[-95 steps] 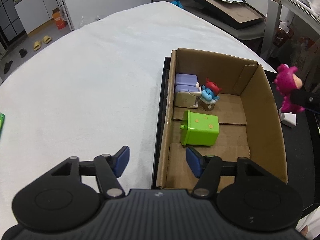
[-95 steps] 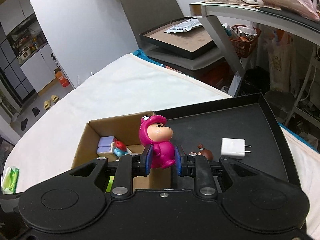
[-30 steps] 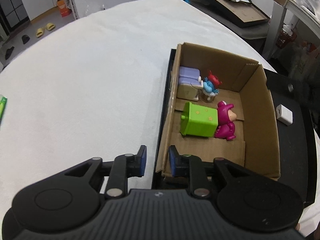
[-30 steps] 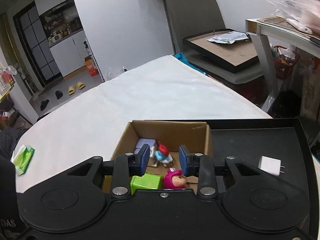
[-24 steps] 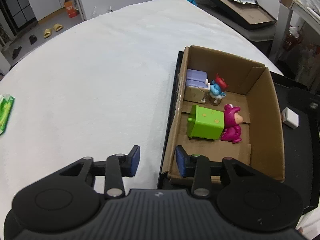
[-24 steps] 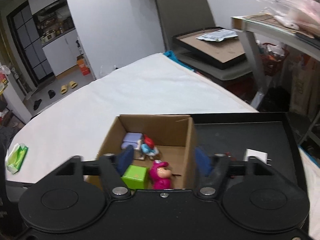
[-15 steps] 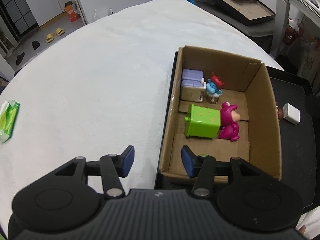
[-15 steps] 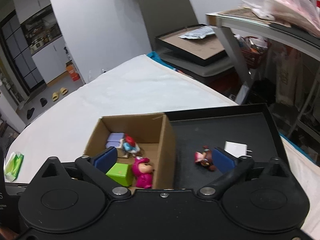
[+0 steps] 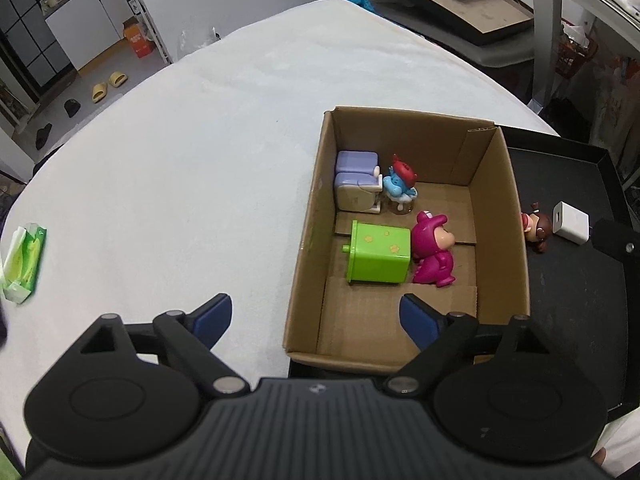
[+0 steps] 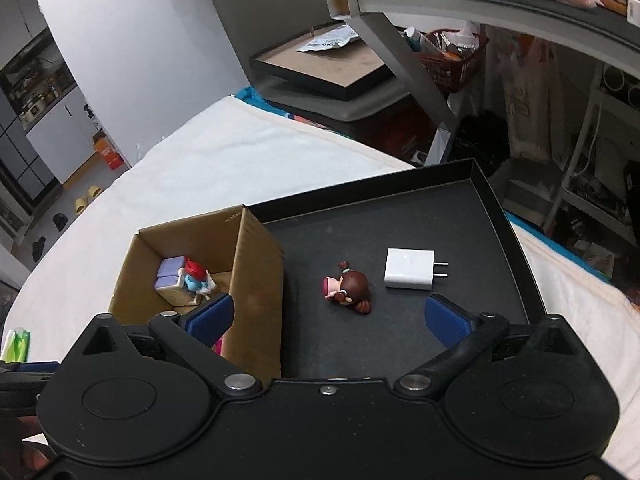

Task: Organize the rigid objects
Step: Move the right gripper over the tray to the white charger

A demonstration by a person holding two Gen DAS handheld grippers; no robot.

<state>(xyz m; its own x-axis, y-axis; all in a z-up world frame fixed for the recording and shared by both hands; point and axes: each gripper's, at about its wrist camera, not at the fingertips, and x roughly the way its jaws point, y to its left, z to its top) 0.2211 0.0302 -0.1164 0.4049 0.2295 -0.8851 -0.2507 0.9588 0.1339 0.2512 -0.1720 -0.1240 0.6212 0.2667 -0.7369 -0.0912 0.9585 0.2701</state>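
Note:
A cardboard box point(image 9: 500, 216) stands at the left end of a black tray point(image 10: 400, 216). In it lie a green toy bin point(image 9: 378, 252), a pink figure point(image 9: 434, 250), a blue figure with a red hat point(image 9: 400, 184) and a lilac toy point(image 9: 354, 184). A brown-haired figure point(image 10: 348, 294) and a white charger point(image 10: 409, 269) lie on the tray right of the box. My left gripper point(image 9: 316, 318) is open and empty above the box's near wall. My right gripper point(image 10: 328, 320) is open and empty just in front of the brown-haired figure.
The tray sits on a white cloth-covered table point(image 9: 180, 160). A green tissue pack point(image 9: 24, 260) lies at the table's left edge. A chair with another framed tray point(image 10: 324, 64) and a cluttered glass desk point(image 10: 500, 4) stand beyond the table.
The right gripper let go of the pink figure inside the box, opened wide and swung right over the tray. The left gripper opened wider and drew back a little.

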